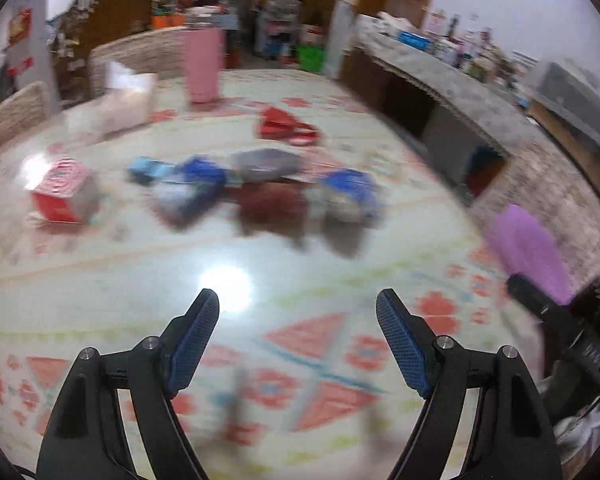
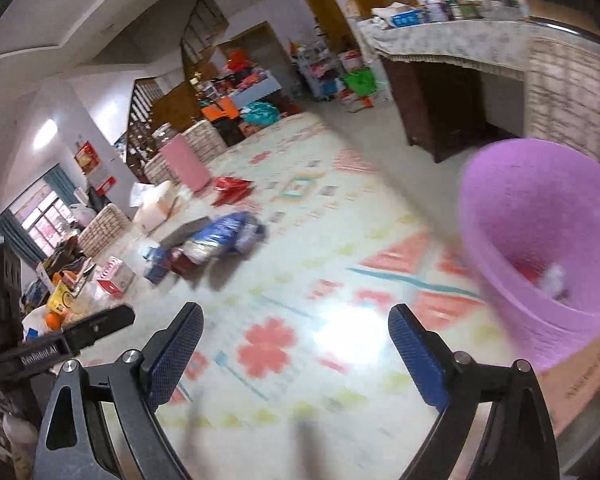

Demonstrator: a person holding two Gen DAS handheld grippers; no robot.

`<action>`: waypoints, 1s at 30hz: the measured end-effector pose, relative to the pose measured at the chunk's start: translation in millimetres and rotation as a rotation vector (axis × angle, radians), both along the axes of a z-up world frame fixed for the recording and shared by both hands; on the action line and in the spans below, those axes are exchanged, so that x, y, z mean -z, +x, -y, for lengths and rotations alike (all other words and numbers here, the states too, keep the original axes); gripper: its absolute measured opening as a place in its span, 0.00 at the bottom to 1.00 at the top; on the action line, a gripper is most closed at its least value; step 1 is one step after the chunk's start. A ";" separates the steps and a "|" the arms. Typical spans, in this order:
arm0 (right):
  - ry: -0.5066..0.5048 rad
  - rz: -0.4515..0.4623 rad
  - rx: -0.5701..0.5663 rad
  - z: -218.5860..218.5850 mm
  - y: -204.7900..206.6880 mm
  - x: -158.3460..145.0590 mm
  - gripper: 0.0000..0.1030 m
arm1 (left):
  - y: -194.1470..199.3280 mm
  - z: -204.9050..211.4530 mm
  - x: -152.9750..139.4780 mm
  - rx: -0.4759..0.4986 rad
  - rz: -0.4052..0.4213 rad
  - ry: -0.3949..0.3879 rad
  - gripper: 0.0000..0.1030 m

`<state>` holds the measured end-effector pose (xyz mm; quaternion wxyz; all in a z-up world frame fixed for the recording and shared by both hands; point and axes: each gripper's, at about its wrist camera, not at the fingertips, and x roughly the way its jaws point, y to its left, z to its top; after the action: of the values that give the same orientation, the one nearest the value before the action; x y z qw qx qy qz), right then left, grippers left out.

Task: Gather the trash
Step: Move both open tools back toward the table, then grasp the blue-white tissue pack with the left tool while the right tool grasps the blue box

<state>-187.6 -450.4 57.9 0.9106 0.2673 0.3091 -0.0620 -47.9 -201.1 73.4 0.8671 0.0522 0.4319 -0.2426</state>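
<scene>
Purple round plastic bin point(image 2: 539, 240), glossy tablecloth point(image 2: 300, 280)

Left gripper point(image 1: 298, 304) jaws apart, empty, right gripper point(image 2: 296, 318) wide, empty

Bright indoor light, tabletop point(image 1: 228, 288) glare, motion blur, fisheye-warped edges.

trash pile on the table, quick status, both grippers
Left gripper open, empty. Right gripper open, empty. Trash pile untouched mid-table, purple bin at right. Nothing blocking.
</scene>
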 end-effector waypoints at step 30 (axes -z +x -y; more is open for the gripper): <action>-0.007 0.081 0.032 -16.7 29.7 8.1 0.94 | 134.2 -10.6 39.0 0.007 -0.049 0.177 0.41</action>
<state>-157.9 -433.6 49.8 0.9221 0.2715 0.2674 -0.0667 86.3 -190.4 34.4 0.8475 0.1242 0.4725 -0.2077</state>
